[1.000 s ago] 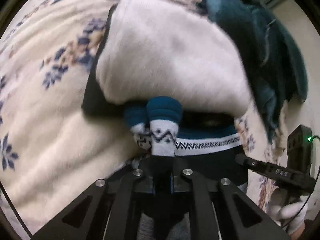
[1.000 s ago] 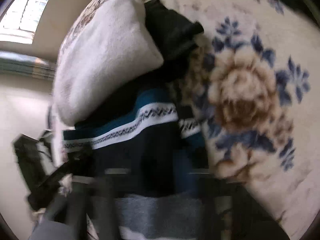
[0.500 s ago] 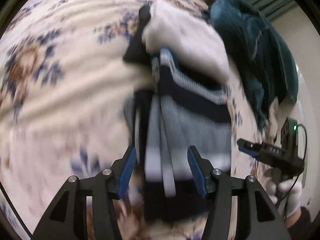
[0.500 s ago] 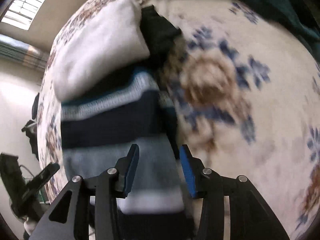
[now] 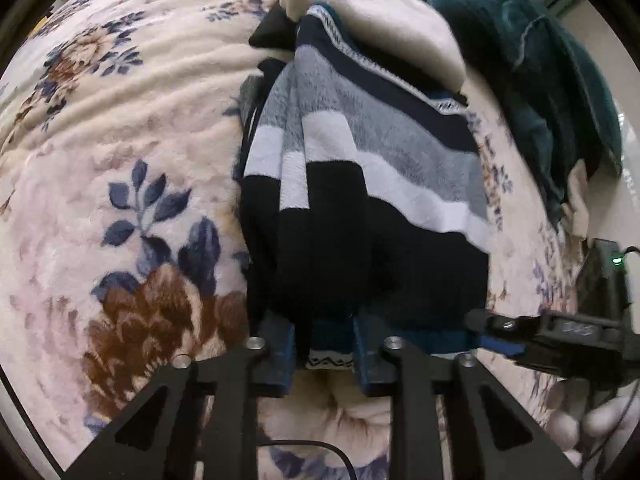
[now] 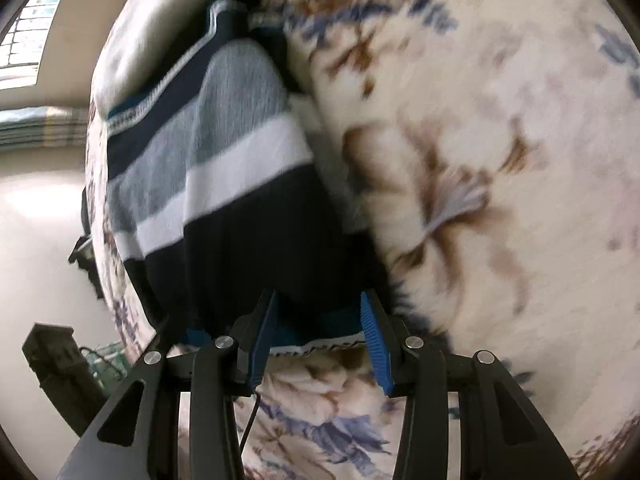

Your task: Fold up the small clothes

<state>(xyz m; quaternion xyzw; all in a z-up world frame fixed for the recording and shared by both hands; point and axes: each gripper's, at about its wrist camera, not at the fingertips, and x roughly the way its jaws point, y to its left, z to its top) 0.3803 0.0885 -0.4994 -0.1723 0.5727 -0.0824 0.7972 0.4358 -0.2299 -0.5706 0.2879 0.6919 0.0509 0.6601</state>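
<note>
You are working at the near hem of the striped garment (image 5: 360, 184), which is lying folded on the floral blanket (image 5: 120, 160) with its far end tucked against a white folded piece (image 5: 380, 32). Your left gripper (image 5: 324, 344) is standing with its jaws parted, the dark hem and a patterned teal edge sitting between the blue pads (image 5: 286, 352), seemingly not pinched. Your right gripper (image 6: 320, 328) is likewise spread wide around the hem; this view is blurred, so actual contact is hard to judge. To finish this step well, you are probably best off keeping both sets of jaws level with the hem and backing straight off, so no pad is dragging the fold open. You are getting the most open room to the left of the garment, over bare blanket. On the right, the blanket's edge is near, with a teal garment (image 5: 540, 60) heaped just beyond, so keep sideways travel short there.
</note>
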